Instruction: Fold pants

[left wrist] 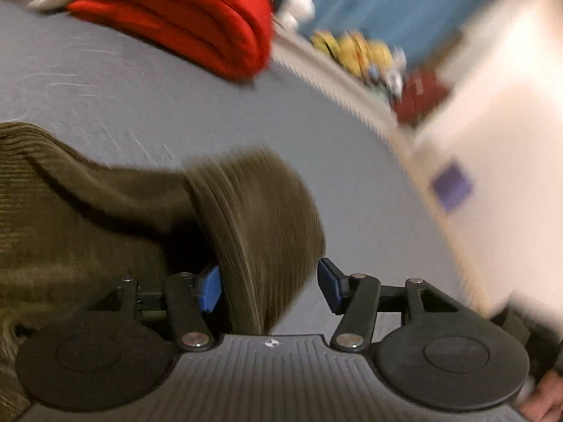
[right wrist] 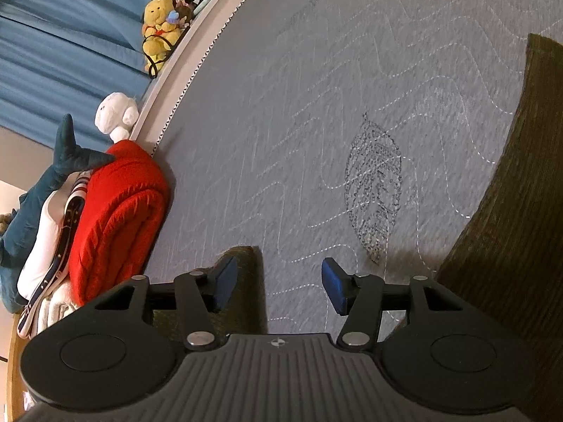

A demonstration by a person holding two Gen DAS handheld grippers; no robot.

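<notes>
Though motion blurs the left wrist view, the left gripper (left wrist: 269, 286) stands spread, a fold of olive-green corduroy pants (left wrist: 105, 211) rising between its blue pads (left wrist: 211, 288) on the grey quilted mattress (left wrist: 140, 98). From the right wrist, the right gripper (right wrist: 279, 285) gapes over bare mattress, holding nothing; pants lie cut off at the frame's right edge, with a folded red knitted blanket (right wrist: 119, 218) leftward.

Both wrist views skim low over the mattress (right wrist: 316, 70)
</notes>
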